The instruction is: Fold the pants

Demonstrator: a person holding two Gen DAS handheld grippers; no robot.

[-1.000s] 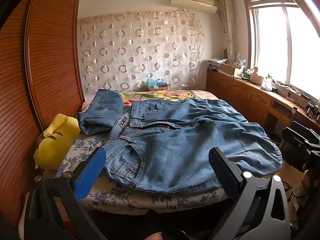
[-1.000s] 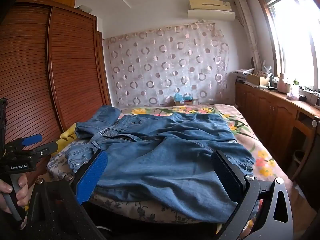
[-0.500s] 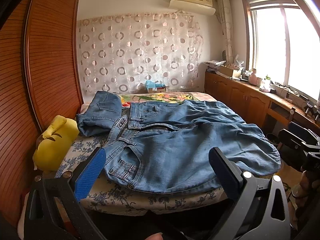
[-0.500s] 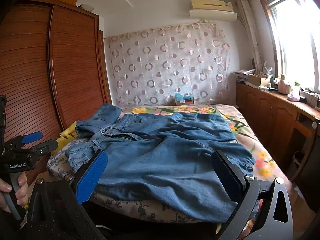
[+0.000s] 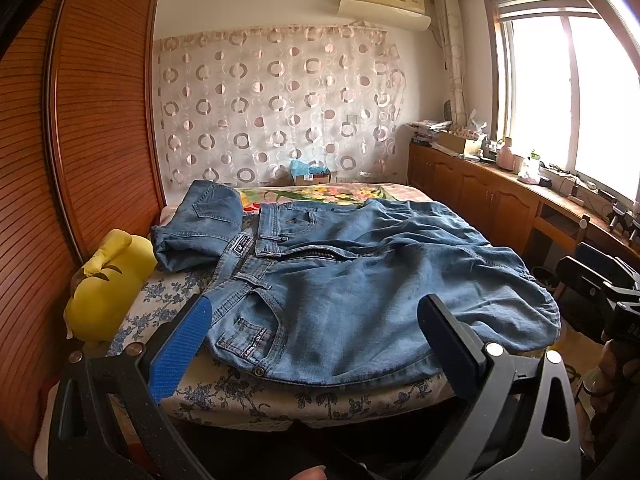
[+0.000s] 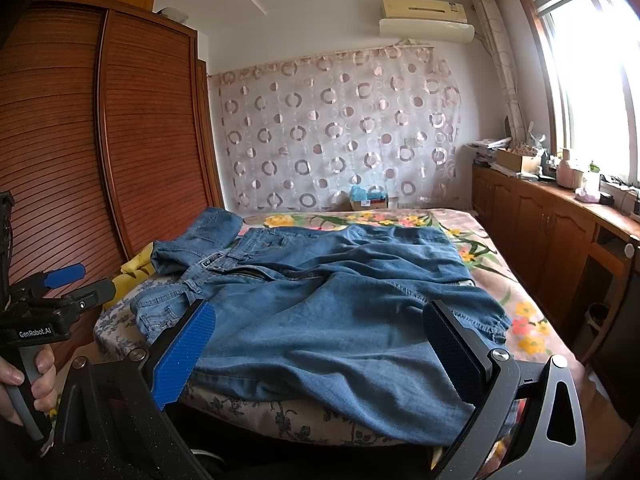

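Grippers — left gripper [image 5: 312,320], right gripper [image 6: 320,326] — spread wide, empty, above jeans [image 5: 360,280]

Both views tilt slightly upward over the last second, so the jeans [image 5: 360,292] sit a little lower behind the left tool [image 5: 312,332] and right tool [image 6: 320,344], both spread wide and empty.

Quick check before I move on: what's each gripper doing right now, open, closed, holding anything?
Left gripper: open, holding nothing, short of the jeans on the bed.
Right gripper: open, holding nothing, also short of the jeans.
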